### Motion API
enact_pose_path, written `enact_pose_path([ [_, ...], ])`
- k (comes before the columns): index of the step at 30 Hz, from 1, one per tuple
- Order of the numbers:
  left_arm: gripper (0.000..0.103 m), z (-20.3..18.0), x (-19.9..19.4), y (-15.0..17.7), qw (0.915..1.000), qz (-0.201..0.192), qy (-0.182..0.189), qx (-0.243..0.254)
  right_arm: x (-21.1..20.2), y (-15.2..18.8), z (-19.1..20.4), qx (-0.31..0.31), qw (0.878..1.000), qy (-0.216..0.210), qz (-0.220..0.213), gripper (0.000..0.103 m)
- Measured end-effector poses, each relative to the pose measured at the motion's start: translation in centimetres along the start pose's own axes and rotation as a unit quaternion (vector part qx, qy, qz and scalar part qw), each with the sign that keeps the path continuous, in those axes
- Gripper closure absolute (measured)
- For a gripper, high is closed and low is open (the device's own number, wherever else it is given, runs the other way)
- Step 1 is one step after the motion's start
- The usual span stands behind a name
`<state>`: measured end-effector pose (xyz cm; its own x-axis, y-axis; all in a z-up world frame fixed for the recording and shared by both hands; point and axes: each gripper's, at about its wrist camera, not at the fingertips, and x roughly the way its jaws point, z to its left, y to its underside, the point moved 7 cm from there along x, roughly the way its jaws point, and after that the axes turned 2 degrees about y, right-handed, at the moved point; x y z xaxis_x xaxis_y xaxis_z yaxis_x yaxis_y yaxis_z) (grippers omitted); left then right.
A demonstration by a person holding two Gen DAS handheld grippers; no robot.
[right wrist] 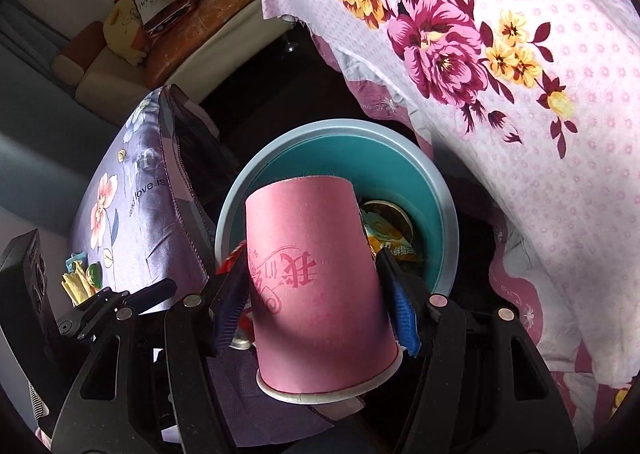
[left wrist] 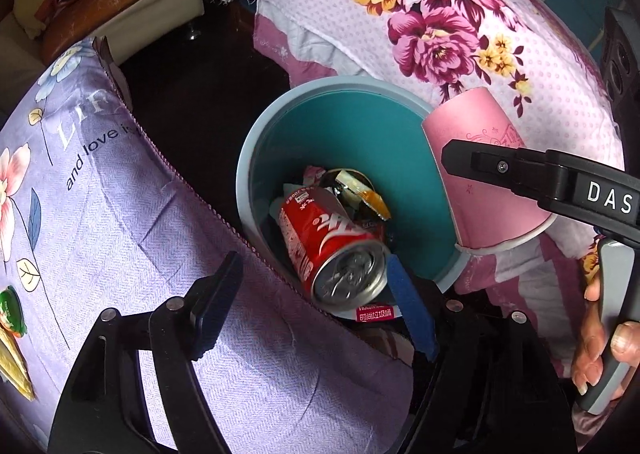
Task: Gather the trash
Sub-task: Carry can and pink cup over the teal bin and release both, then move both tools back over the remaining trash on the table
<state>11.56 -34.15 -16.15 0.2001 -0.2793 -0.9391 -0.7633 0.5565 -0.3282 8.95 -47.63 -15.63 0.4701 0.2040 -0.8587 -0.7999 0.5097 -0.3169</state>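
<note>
Pink paper cup [right wrist: 320, 286], red print, white rim

Bin [left wrist: 256, 158] between pillow [left wrist: 100, 214] on left and quilt [left wrist: 520, 54] on right; can [left wrist: 332, 250] inside bin, cup [right wrist: 316, 294] over rim.

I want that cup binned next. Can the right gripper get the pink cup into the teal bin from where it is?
Probably yes: the right gripper holds the pink cup just above the teal bin, whose mouth is open; only the red can lies inside.
</note>
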Motion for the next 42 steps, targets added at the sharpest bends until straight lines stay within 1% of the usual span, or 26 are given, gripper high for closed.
enact_pose_path([
  [3, 0.020, 0.4, -0.5, 0.1, 1.0000, -0.006, -0.001, -0.001, 0.1, -0.1, 0.1, -0.001, 1.000, 0.004, 0.001, 0.044],
  [8, 0.016, 1.4, -1.2, 0.8, 0.9997, -0.011, 0.011, -0.020, 0.5, -0.1, 0.5, -0.005, 1.000, 0.013, 0.006, 0.043],
  [21, 0.015, 3.3, -1.6, 2.7, 0.9986, -0.007, 0.028, -0.046, 1.9, 0.9, 1.4, -0.011, 0.999, 0.042, 0.025, 0.042],
  [25, 0.015, 4.1, -1.9, 3.0, 0.9977, -0.010, 0.034, -0.057, 2.0, 1.1, 1.8, -0.013, 0.998, 0.054, 0.028, 0.040],
  [28, 0.014, 4.8, -2.3, 3.3, 0.9969, -0.013, 0.038, -0.067, 1.9, 1.3, 2.3, -0.019, 0.998, 0.060, 0.028, 0.034],
  [30, 0.014, 5.3, -2.5, 3.6, 0.9964, -0.015, 0.040, -0.073, 1.9, 1.5, 2.8, -0.024, 0.997, 0.066, 0.028, 0.033],
  [32, 0.014, 5.9, -2.7, 3.9, 0.9959, -0.017, 0.041, -0.079, 2.0, 1.7, 3.4, -0.026, 0.997, 0.067, 0.032, 0.030],
  [35, 0.014, 7.0, -3.2, 4.5, 0.9949, -0.021, 0.041, -0.089, 2.2, 2.1, 4.5, -0.031, 0.997, 0.064, 0.040, 0.029],
  [37, 0.013, 7.9, -3.5, 4.9, 0.9939, -0.022, 0.041, -0.100, 2.4, 2.5, 5.4, -0.036, 0.996, 0.060, 0.046, 0.028],
  [42, 0.013, 11.0, -4.5, 6.4, 0.9900, -0.029, 0.036, -0.133, 2.7, 3.3, 8.0, -0.061, 0.995, 0.062, 0.051, 0.027],
])
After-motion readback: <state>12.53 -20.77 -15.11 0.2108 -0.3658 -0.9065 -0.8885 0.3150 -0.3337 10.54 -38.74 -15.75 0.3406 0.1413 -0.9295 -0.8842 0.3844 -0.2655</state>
